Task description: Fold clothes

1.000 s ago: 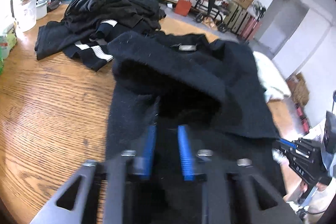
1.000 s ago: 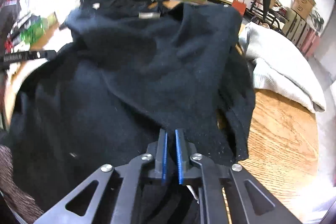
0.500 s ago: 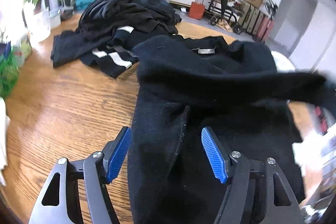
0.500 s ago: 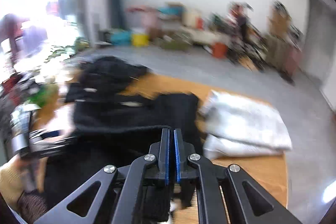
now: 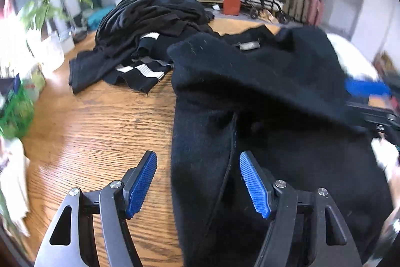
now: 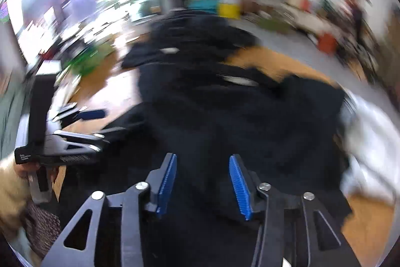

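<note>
Sharpness separates the two views: the left wrist camera gives a crisp picture, while the right wrist camera is smeared with motion blur. From the left wrist, wood grain of the table [image 5: 100,121] reads clearly, as does a pile of dark clothes [image 5: 150,24] with white stripes at the far side, a potted plant [image 5: 42,14] at the left edge, and a small label at the collar of the black sweater [image 5: 275,96]. The right wrist view adds what the other barely catches: a white folded garment [image 6: 370,137] lying just beside the sweater's right edge, and the person's hand [image 6: 15,167] holding the other tool at the left.

The left gripper [image 5: 197,182] is released, its blue pads spread wide, straddling the sweater's near left edge; one pad hangs over bare wood, the other over black fabric. The right gripper [image 6: 202,184] is likewise spread apart with nothing between its pads, hovering above the sweater's near portion. The sweater lies across the table ahead of both claws, collar at the far end, with a fold of fabric lying across its upper body.
</note>
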The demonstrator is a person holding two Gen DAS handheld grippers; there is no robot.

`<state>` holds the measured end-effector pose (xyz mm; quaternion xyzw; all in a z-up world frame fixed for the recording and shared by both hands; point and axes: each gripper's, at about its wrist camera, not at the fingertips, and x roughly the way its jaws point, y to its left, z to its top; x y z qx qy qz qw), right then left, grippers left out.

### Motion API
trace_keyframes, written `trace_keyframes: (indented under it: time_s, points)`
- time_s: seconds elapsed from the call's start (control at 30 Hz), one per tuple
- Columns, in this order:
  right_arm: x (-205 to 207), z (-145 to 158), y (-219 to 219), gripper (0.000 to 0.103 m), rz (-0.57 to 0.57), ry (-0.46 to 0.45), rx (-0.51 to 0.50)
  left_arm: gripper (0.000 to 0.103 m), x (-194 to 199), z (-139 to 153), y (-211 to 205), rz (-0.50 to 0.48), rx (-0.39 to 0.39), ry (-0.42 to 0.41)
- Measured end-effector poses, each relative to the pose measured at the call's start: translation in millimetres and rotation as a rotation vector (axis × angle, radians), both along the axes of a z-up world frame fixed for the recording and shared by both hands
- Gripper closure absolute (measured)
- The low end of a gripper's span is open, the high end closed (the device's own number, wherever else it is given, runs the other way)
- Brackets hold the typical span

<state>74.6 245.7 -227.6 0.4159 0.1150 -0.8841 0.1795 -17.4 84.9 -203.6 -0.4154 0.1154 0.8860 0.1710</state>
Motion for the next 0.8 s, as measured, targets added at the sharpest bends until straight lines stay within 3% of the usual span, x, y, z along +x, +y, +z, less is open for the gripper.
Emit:
trace_keyframes:
  time_s: [0.1, 0.23, 0.27, 0.37, 0.53, 0.67, 0.73, 0.8]
  points:
    - [-10.8, -19.5, -34.1, 0.051, 0.062, 0.025, 0.098, 0.033, 12.8, -0.2, 3.2, -0.065, -0.065, 0.063]
    - [-37.5, -39.0, -44.6, 0.094, 0.035, 0.018, 0.153, 0.033, 18.6, 1.5, 10.0, -0.091, -0.117, 0.145]
    - [-41.2, -30.9, -37.6, 0.098, 0.014, 0.026, 0.121, 0.033, 19.0, 2.3, 12.2, -0.096, -0.122, 0.164]
    - [-51.1, -3.9, -15.5, 0.098, -0.052, 0.055, 0.019, 0.033, 17.4, 2.3, 25.2, -0.126, -0.15, 0.204]
    - [-72.3, 39.7, 4.5, 0.098, -0.122, 0.114, -0.064, 0.033, 13.9, 5.5, 55.0, -0.15, -0.238, 0.311]
    - [-75.4, 60.3, 11.5, 0.098, -0.13, 0.113, -0.14, 0.034, -0.8, 14.0, 71.0, -0.146, -0.226, 0.353]
    - [-74.7, 65.0, 9.7, 0.098, -0.119, 0.105, -0.156, 0.042, -11.8, 13.7, 76.6, -0.136, -0.233, 0.357]
    - [-72.5, 69.8, 6.9, 0.098, -0.11, 0.103, -0.169, 0.084, -24.4, 11.5, 74.0, -0.082, -0.245, 0.376]
